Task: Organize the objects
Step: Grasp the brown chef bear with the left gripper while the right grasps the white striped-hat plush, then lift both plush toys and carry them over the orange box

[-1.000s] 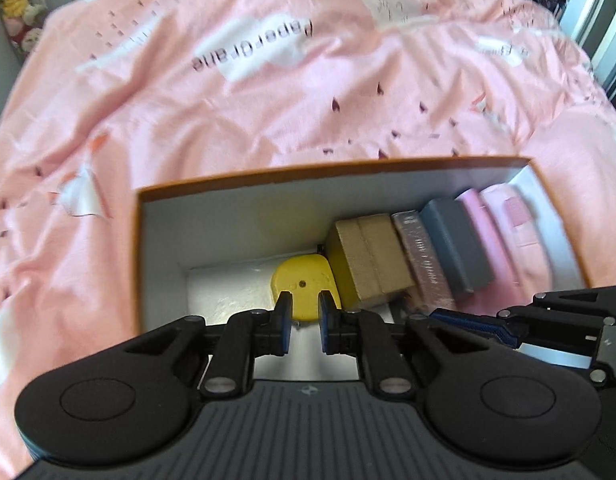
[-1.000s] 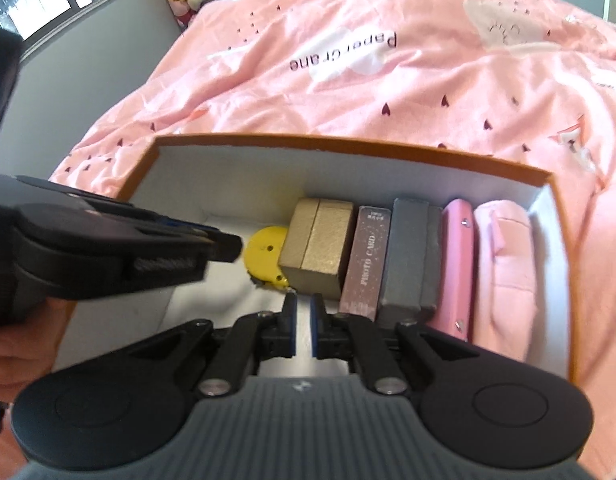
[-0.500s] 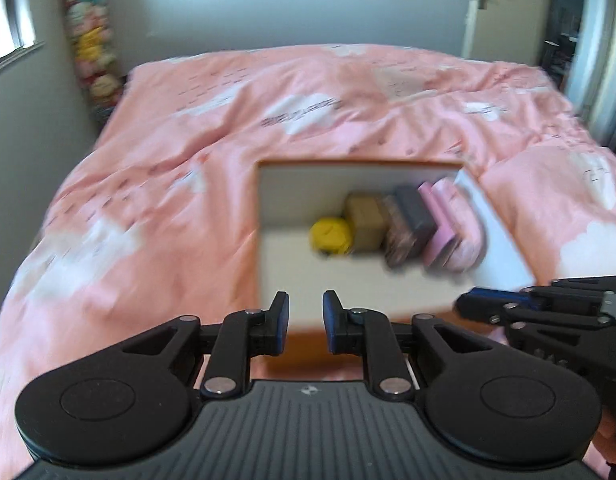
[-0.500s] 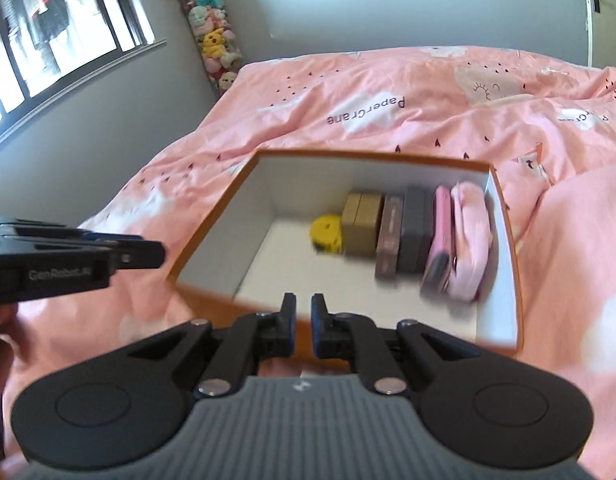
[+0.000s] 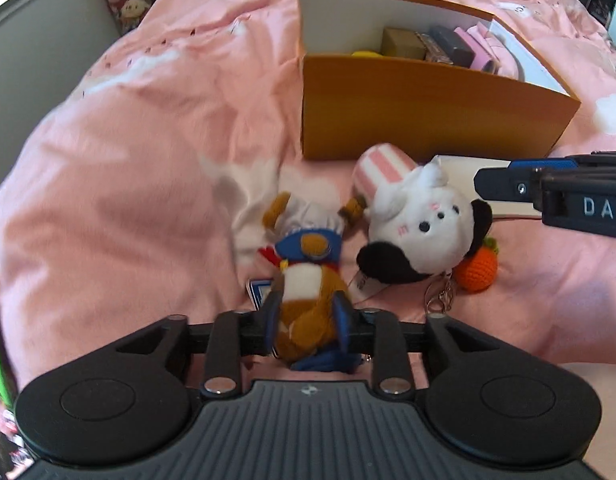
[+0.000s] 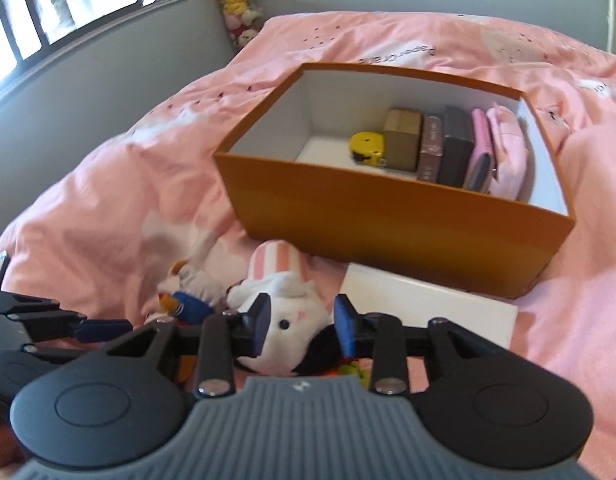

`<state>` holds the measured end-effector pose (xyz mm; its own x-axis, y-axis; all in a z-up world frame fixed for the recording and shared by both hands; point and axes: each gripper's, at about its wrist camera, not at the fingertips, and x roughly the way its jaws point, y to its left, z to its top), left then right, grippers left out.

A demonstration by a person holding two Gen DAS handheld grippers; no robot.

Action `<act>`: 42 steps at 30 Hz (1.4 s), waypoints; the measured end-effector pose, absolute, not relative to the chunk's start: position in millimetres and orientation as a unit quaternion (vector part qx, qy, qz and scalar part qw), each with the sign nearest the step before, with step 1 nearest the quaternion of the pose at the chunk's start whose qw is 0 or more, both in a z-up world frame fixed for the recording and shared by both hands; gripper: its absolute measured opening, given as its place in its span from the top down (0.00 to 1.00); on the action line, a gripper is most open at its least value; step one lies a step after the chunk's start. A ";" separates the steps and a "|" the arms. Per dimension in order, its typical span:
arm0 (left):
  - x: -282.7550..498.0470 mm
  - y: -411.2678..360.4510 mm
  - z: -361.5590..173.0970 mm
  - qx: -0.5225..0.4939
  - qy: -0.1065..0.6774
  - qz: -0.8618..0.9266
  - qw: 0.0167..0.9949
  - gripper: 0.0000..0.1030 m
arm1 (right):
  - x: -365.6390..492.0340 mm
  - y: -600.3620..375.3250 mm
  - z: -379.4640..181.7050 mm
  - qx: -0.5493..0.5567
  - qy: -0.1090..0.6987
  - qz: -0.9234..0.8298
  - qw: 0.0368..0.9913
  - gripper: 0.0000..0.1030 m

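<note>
A brown plush toy [image 5: 304, 300] in a white chef hat and blue goggles lies on the pink duvet [image 5: 128, 160]. My left gripper [image 5: 308, 318] straddles its body, its jaws opening. Beside it lies a white bunny plush [image 5: 419, 224] with a striped pink ear. It shows as the white bunny plush [image 6: 292, 332] between the opening jaws of my right gripper [image 6: 302, 320]. Behind both stands the orange box [image 6: 387, 216]. Inside are a yellow tape measure [image 6: 365, 148], a brown carton [image 6: 403, 140], two dark boxes and pink pouches.
A flat white box [image 6: 427, 308] lies against the orange box's front. An orange crochet carrot [image 5: 477, 270] and a keyring [image 5: 439, 294] sit by the bunny. Stuffed toys [image 6: 238, 4] stand in the far corner by a window [image 6: 68, 0].
Both grippers have drawn back out of the orange box to the duvet in front of it. Their shut jaws have parted, and a plush toy now lies between each pair.
</note>
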<state>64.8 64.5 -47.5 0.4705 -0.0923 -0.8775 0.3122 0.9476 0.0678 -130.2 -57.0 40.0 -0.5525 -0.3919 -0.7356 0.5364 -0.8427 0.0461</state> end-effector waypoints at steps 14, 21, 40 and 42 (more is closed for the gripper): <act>72.6 60.5 -66.0 0.112 0.509 -0.120 0.845 0.46 | -138.0 -66.9 21.5 0.428 0.117 -0.859 0.256 0.59; 77.2 66.3 -74.6 0.086 0.512 -0.114 0.847 0.42 | -144.0 -64.3 18.9 0.439 0.109 -0.855 0.253 0.59; 83.3 79.6 -82.2 0.050 0.516 -0.112 0.848 0.43 | -179.4 -73.1 -2.2 0.460 0.101 -0.828 0.304 0.32; 81.8 84.9 -78.3 0.033 0.515 -0.115 0.849 0.44 | -183.0 -76.4 -6.2 0.465 0.095 -0.823 0.312 0.32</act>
